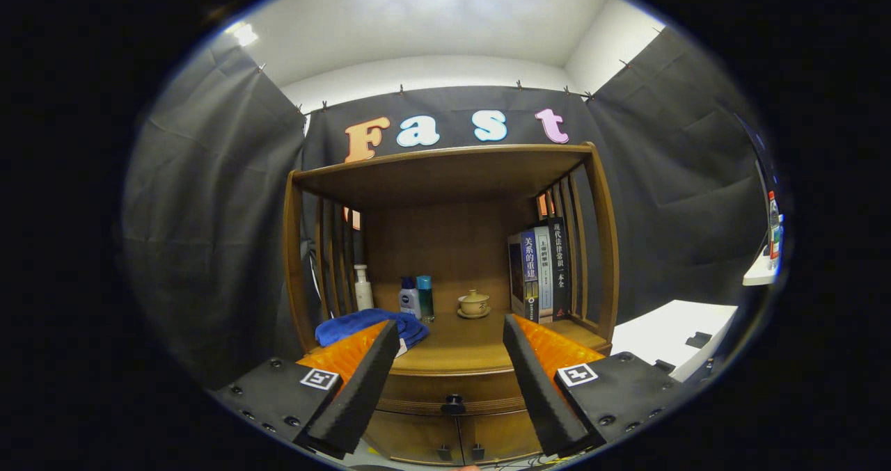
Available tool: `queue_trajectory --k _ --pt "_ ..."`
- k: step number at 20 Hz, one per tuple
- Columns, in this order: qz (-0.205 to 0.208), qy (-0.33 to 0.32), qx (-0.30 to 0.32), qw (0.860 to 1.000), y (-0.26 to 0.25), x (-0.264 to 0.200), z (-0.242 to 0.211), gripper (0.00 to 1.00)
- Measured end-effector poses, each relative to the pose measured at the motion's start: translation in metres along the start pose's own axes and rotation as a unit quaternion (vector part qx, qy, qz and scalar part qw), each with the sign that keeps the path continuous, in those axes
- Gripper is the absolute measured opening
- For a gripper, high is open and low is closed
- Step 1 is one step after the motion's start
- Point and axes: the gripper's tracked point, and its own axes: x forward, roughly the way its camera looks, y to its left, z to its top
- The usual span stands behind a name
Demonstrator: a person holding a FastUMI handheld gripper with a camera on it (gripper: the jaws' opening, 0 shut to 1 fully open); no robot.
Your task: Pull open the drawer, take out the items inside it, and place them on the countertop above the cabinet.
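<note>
A wooden cabinet (452,262) stands ahead against the booth wall. Its drawer (445,391) is closed, with a dark round knob (453,407) low between my fingers. My gripper (452,332) is open and holds nothing; it hangs a little in front of the cabinet, level with the countertop (459,349). Below the drawer are two small doors with dark knobs (459,451). The inside of the drawer is hidden.
On the countertop lie a blue cloth (365,323), a white pump bottle (363,289), two small bottles (416,297), a lidded tea cup on a saucer (474,304) and upright books (539,269). A white table (668,332) stands right of the cabinet.
</note>
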Motion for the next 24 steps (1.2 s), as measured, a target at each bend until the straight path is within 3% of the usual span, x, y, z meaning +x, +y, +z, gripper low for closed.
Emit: queue_trajectory --k 17,24 --pt "-0.002 0.003 -0.004 1.0 -0.003 0.007 -0.007 0.98" --pt "0.001 0.017 -0.001 1.0 -0.004 0.021 -0.031 0.98"
